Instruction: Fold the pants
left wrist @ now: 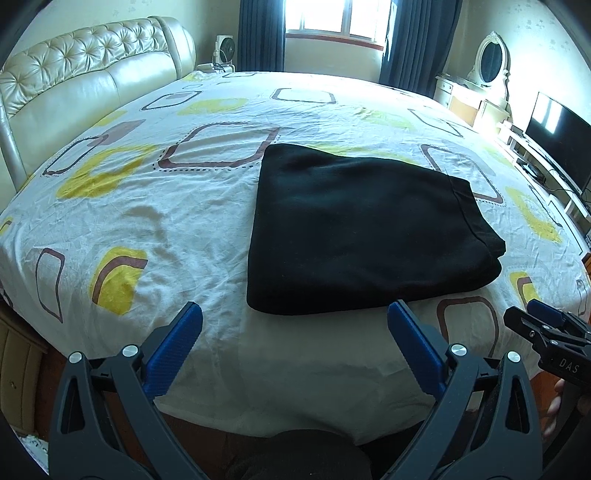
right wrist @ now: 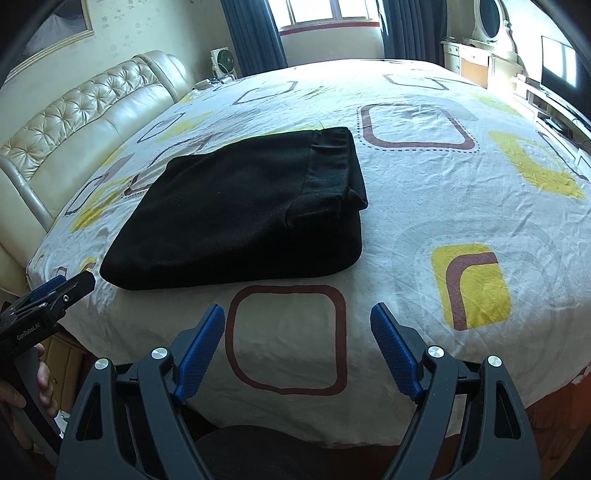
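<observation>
Pants [left wrist: 362, 229], black and folded into a thick rectangle, lie flat on the bed [left wrist: 147, 206], ahead of both grippers and touched by neither. From the left gripper [left wrist: 295, 325] they sit just beyond the fingertips and a little to its right; from the right gripper [right wrist: 297, 325] they lie ahead and to its left, waistband end on top toward the far side. Both tools stand wide, jaws spread with only sheet showing between the blue pads [left wrist: 177, 347], nothing held. Each hovers over the near edge of the bed, tilted down at it. The two are close together: the right one's tip shows at the left tool's right side, and a hand [right wrist: 40, 373] grips the left tool's handle.

Nothing lies between the tools and the pants, only wrinkled patterned sheet. Well beyond, a padded headboard [left wrist: 74, 81] runs along the left. Far ahead are a window [left wrist: 336, 18] with dark curtains [left wrist: 258, 33] and a small fan [left wrist: 225, 50]. Off to the right stand a dresser [left wrist: 469, 96] with an oval mirror [left wrist: 491, 62] and a TV [left wrist: 557, 129].
</observation>
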### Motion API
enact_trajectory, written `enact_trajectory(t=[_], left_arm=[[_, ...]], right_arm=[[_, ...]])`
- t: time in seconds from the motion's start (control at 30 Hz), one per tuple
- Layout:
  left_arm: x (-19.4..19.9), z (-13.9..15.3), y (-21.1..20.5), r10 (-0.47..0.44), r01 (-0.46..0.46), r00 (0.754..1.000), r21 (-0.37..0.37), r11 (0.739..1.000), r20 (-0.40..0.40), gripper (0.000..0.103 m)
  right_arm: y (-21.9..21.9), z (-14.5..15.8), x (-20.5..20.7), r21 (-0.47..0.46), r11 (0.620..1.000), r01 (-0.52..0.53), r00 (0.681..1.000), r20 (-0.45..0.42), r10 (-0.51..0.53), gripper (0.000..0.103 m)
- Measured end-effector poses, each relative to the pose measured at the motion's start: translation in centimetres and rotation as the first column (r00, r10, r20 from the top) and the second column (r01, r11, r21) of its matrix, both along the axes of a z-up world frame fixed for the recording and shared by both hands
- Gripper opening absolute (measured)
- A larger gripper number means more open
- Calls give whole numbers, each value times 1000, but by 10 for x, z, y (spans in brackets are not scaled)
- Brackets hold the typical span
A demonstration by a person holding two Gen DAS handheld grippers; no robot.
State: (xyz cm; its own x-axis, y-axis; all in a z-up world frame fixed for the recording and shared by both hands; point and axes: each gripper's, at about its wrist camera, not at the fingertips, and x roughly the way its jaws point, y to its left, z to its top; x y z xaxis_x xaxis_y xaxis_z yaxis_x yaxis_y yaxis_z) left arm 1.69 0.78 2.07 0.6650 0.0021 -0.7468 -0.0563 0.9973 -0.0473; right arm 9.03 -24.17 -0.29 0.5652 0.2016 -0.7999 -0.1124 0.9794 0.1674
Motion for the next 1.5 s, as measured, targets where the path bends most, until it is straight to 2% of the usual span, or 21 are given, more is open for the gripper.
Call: enact_trajectory(t=[0.2,0.53,1.5], left_arm=[[-2,-1,-5,-14,14,1000,-7,1000,-7,100],[-4,0,-12,-13,14,1000,24,1000,-10,100],[-7,5,-12,7,-7,1000,39,999,9,100]], right_arm=[[4,6,-2,-8,1000,-11,1000,27,11,80],[5,7,-3,4,1000,-11,1000,23,11,80],[9,2,-5,11,1000,-22,1000,-2,22,80]])
